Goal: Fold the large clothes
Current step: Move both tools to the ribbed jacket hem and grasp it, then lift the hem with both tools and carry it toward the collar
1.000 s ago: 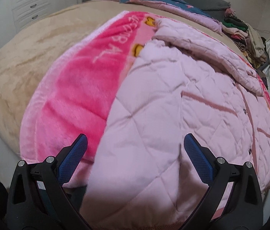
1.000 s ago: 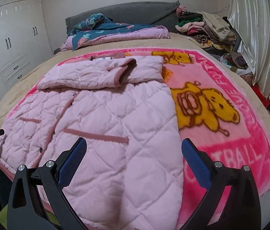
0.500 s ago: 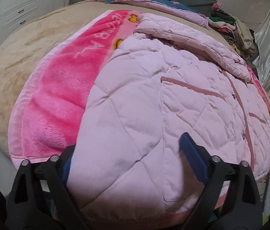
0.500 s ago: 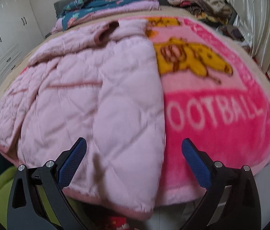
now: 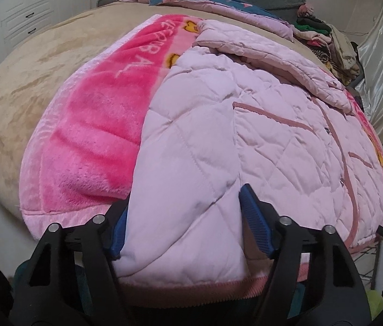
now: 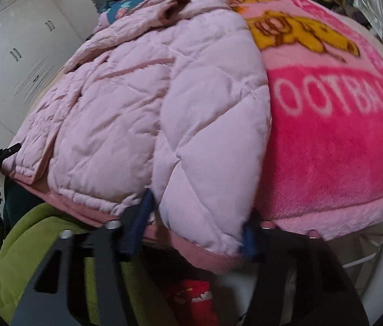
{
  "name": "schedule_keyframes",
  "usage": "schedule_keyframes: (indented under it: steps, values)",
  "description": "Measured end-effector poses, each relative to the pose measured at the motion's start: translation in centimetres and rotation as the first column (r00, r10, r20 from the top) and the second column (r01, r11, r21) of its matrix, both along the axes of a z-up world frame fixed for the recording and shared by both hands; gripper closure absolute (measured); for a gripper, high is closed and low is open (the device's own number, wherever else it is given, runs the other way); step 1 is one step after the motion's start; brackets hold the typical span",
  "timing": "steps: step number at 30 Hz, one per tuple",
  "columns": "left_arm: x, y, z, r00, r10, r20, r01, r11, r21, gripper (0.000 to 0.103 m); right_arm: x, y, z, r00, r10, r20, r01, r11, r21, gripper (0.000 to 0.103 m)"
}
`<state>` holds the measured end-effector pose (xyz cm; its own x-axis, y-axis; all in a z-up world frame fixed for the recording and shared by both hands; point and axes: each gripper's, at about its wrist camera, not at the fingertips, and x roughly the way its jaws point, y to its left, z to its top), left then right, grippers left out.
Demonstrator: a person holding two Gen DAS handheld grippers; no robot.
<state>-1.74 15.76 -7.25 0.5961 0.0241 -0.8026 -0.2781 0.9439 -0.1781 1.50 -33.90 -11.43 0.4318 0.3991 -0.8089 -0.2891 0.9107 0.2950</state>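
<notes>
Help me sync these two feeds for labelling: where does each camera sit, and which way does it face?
Left wrist: on the left gripper at the bed's near edge, facing up the bed along the pink quilted jacket; its blue-padded fingers straddle the hem.
Right wrist: on the right gripper at the jacket's other hem corner, facing the same way, blanket to the right; its fingers show, blurred.
Shared: jacket, blanket, and the clothes pile by the headboard.
</notes>
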Motion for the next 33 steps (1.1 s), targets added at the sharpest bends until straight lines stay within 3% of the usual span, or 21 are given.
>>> schedule_keyframes:
  steps: [1, 4, 12, 14, 20, 33]
  values:
    - [-0.1, 0.0, 0.0, 1.0, -0.004, 0.0, 0.004, 1.0, -0.003, 0.044, -0.1, 0.1, 0.5, 1.0, 0.01, 0.019, -0.01, 1.0, 0.005, 0.076]
    - [-0.3, -0.2, 0.2, 1.0, -0.013, 0.005, 0.013, 1.0, -0.01, 0.052, -0.3, 0.8, 3.4, 0.993, 0.045, 0.111, -0.05, 0.998, 0.04, 0.083]
    - [0.2, -1.3, 2.0, 0.998, -0.053, 0.04, 0.052, 0.998, 0.017, 0.085, 1.8, 0.5, 9.4, 0.959, 0.036, 0.282, -0.081, 0.986, 0.148, 0.084]
    - [0.6, -1.7, 2.8, 0.996, -0.065, 0.061, 0.064, 0.998, 0.023, 0.088, 2.6, 0.3, 10.5, 0.951, 0.023, 0.307, -0.082, 0.981, 0.178, 0.084]
    - [1.9, -2.5, 5.0, 0.991, -0.087, 0.103, 0.082, 0.995, 0.051, 0.092, 4.2, 0.8, 13.1, 0.926, 0.02, 0.377, -0.093, 0.98, 0.177, 0.086]
    - [6.4, -1.8, 9.4, 0.979, -0.082, 0.187, 0.072, 0.996, 0.058, 0.092, 8.5, 0.5, 15.9, 0.914, -0.04, 0.403, -0.064, 0.969, 0.24, 0.087]
